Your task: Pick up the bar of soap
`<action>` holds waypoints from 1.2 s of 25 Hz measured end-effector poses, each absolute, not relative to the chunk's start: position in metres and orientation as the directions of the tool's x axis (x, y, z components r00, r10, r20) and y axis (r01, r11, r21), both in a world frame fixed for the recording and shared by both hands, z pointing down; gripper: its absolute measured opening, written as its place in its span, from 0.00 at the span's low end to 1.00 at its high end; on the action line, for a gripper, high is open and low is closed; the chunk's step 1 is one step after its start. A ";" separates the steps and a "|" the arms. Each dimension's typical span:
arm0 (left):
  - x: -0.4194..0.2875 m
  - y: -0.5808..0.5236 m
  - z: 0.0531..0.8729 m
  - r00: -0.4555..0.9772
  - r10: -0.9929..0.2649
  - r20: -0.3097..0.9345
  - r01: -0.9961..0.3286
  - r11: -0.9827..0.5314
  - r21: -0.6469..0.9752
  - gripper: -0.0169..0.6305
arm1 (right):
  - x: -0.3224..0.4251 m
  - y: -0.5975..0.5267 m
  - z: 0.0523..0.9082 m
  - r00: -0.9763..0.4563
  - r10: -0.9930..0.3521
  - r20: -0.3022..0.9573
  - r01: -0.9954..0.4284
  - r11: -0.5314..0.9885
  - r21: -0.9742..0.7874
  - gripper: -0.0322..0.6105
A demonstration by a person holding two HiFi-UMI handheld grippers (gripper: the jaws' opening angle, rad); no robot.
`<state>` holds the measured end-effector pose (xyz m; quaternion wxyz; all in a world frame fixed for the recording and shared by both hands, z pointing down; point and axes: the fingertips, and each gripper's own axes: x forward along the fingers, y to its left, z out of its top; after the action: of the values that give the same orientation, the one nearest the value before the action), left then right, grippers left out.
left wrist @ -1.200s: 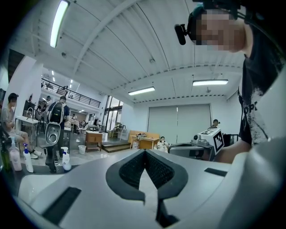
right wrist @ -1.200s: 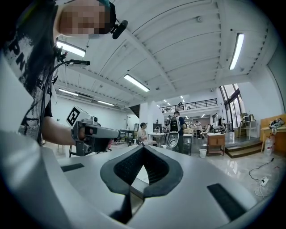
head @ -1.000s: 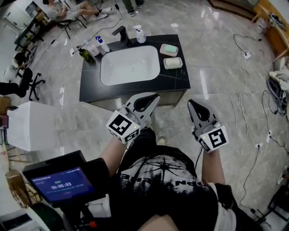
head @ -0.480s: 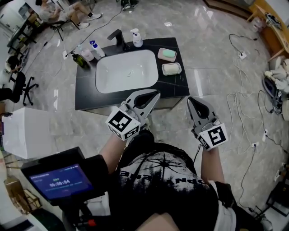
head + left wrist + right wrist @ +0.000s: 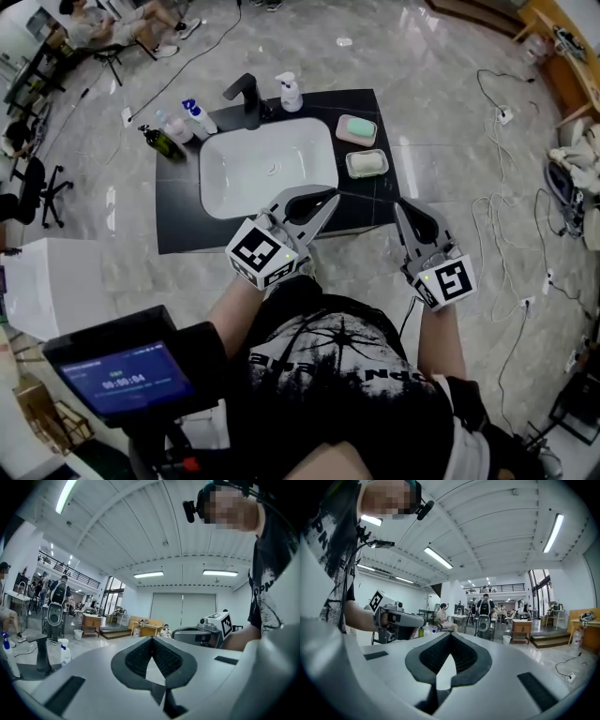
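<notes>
Tongs pressed together, empty: left gripper and right gripper hover at the counter's near edge, likely lined up to reach the green bar of soap, in its dish near the far right corner.

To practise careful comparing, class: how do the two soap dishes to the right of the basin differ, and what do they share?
Soap colour: the far soap dish holds a green bar; the near soap dish holds a whitish bar. Place: the far soap dish lies toward the back of the counter, the near soap dish toward its front. Both are pale, rounded-rectangular, flat beside the basin.
</notes>
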<state>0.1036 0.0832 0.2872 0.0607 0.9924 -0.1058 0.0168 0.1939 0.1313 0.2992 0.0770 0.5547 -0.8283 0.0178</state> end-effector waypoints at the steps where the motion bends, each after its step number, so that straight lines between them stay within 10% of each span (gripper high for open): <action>1: 0.104 0.074 0.288 0.979 -0.199 0.049 -0.204 -0.971 0.122 0.03 | 0.193 0.122 0.300 -0.369 -0.917 0.154 -0.923 0.380 0.053 0.07; 30: 0.132 -0.004 0.328 0.997 0.014 0.081 0.000 -0.986 0.170 0.03 | 0.189 0.029 0.325 -0.309 -0.919 0.247 -0.942 0.331 0.053 0.07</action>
<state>0.1325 -0.0040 0.3283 0.0850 0.9955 0.0037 0.0411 0.1886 0.0285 0.3252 0.1167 0.5762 -0.8073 0.0506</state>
